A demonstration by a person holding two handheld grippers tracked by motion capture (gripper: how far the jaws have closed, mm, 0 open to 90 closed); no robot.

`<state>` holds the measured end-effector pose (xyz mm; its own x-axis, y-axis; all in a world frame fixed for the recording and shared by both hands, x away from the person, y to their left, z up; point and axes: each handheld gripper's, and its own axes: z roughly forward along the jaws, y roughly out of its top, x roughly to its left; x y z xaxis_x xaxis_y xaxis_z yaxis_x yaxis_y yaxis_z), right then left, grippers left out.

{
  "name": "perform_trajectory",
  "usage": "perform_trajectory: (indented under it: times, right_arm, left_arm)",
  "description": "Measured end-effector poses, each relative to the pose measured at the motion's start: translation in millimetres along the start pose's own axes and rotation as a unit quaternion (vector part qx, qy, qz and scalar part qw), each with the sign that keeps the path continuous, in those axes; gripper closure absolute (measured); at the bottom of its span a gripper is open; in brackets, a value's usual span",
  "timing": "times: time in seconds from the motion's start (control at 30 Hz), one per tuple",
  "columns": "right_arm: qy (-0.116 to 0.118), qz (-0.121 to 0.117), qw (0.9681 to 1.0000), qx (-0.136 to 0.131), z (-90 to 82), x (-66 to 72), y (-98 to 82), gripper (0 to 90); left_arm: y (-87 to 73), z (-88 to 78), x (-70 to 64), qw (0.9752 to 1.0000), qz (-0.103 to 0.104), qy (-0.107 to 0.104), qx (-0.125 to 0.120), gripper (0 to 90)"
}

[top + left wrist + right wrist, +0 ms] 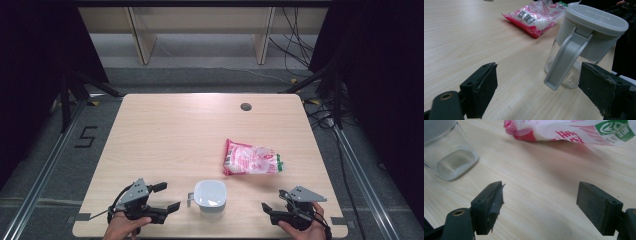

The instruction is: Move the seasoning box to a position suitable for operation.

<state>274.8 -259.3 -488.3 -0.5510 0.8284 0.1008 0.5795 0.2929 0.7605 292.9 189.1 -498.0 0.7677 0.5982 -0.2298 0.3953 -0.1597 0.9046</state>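
Observation:
A clear jar with a white lid [210, 195] stands near the table's front edge, between my two grippers. Its grey handle flap [565, 62] hangs down the side that faces my left gripper. A pink and white bag [250, 159] lies flat behind the jar, to the right. My left gripper [167, 196] rests open on the table just left of the jar, pointing at the handle and not touching it. In the left gripper view the left gripper [539, 85] has wide jaws, with the jar [589, 32] and bag [536, 17] beyond. My right gripper [274, 201] [541, 202] is open and holds nothing, with the jar's glass base [449, 157] at upper left and the bag [574, 131] ahead.
The light wooden table [170, 130] has a round cable hole [245, 106] at its far right. Black stands and cables [320, 95] flank the table on the floor. A "5" mark [86, 136] lies on the floor to the left.

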Motion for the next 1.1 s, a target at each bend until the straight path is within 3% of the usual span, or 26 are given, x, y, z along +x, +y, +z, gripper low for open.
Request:
perform_trajectory:
  times: [0.1, 0.23, 0.3, 0.43, 0.5, 0.53, 0.57, 0.9, 0.97, 1.1]
  right_arm:
    - [-0.004, -0.008, 0.9999, -0.006, -0.2, -0.8, 0.1, 22.3]
    - [-0.002, 0.006, 1.0, -0.002, -0.4, 2.5, -0.2, 22.2]
    - [0.002, -0.01, 0.9999, -0.011, -0.6, 0.6, 0.2, 22.2]
    - [0.0, -0.009, 0.9999, -0.011, -0.3, 0.5, 0.3, 22.2]
    - [0.008, 0.0, 0.9999, -0.009, -0.8, 1.7, 0.3, 22.2]
    - [-0.001, 0.009, 1.0, -0.002, -1.0, 4.2, -0.2, 22.2]
    - [-0.002, -0.007, 1.0, -0.006, -0.6, 1.4, 0.1, 22.2]
    - [-0.004, -0.004, 1.0, -0.007, -2.1, 2.6, -0.3, 22.1]
    - [-0.007, -0.018, 0.9997, -0.013, -1.7, 0.0, 0.0, 22.1]
    - [0.006, -0.012, 0.9998, -0.014, -1.3, 2.1, 0.0, 22.1]
  left_arm:
    - [-0.1, 1.0, -0.7, 1.0, 0.003, -0.003, -0.003, 14.5]
    - [-0.4, 2.1, -1.3, 0.9999, 0.007, -0.006, -0.005, 14.5]
    - [-0.4, 3.2, -1.6, 0.9999, 0.007, -0.01, -0.006, 14.5]
    - [0.5, 5.1, -2.0, 0.9999, 0.011, -0.012, -0.006, 14.5]
    - [1.4, 6.9, -3.1, 0.9998, 0.011, -0.014, -0.009, 14.5]
    - [1.8, 8.1, -2.9, 0.9996, 0.015, -0.02, -0.01, 14.5]
    - [2.5, 8.8, -4.4, 0.9996, 0.015, -0.021, -0.01, 14.5]
    - [9.6, 19.1, -12.1, 0.9966, 0.058, -0.049, -0.033, 15.7]
    - [9.8, 19.5, -12.8, 0.9958, 0.073, -0.05, -0.025, 21.5]
    - [8.7, 25.5, -11.4, 0.994, 0.081, -0.068, -0.027, 33.2]
